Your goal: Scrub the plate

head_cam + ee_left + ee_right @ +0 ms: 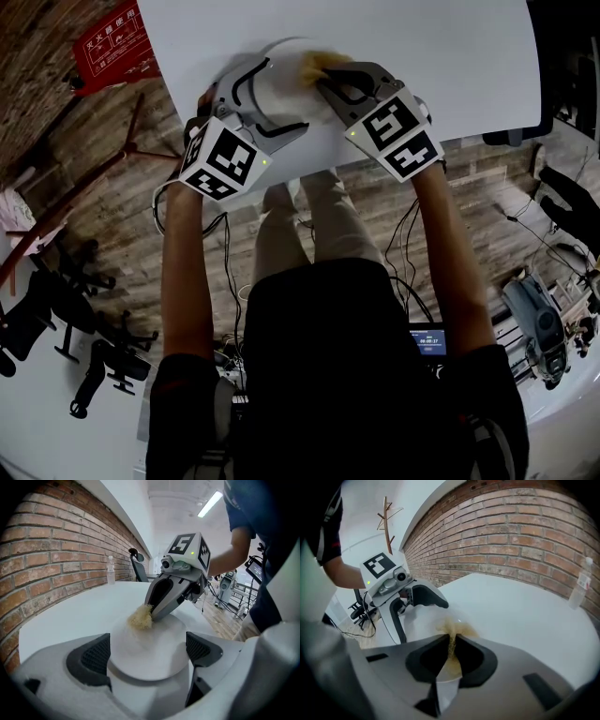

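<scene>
The left gripper [279, 96] clamps the white plate [152, 656] by its rim, flat on the white table [450, 56]. The right gripper [323, 82] is pressed together on a yellow scrubbing pad [140, 618], which touches the plate's far side.

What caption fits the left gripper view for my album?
Left gripper holds the white plate while the right gripper presses a yellow sponge on it.
</scene>
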{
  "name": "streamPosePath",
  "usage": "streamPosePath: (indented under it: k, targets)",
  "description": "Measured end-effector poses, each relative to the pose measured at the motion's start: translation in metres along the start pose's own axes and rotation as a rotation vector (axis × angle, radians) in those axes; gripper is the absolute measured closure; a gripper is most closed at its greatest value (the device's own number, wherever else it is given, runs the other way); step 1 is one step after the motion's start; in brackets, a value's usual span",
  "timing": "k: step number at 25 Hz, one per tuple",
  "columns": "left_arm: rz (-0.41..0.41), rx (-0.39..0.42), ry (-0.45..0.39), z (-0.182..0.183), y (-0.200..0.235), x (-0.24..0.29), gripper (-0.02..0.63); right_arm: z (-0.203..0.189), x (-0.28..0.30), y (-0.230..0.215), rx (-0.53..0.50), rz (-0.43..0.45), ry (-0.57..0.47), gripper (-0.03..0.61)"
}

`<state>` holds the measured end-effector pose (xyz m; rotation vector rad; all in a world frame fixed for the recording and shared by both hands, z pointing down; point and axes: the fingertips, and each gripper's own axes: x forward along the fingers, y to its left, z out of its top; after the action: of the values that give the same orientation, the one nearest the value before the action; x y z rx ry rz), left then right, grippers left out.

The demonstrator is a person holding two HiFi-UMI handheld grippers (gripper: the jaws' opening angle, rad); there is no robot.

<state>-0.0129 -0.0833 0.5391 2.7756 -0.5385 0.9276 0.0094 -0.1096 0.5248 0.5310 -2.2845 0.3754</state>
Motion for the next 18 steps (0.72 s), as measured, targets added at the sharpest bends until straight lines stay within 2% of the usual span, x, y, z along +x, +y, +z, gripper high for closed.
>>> streamPosePath:
  k: [5,18]
  targets:
    - [-0.001,0.001,0.000,0.000,0.001,0.000,0.132,0.006,0.000,-0.011,0.044,-0.013,-0.026,0.525]
    - [0.000,0.003,0.000,0.000,0.000,0.000,0.132,0.011,0.005,-0.014,0.042,-0.036,-0.016,0.525]
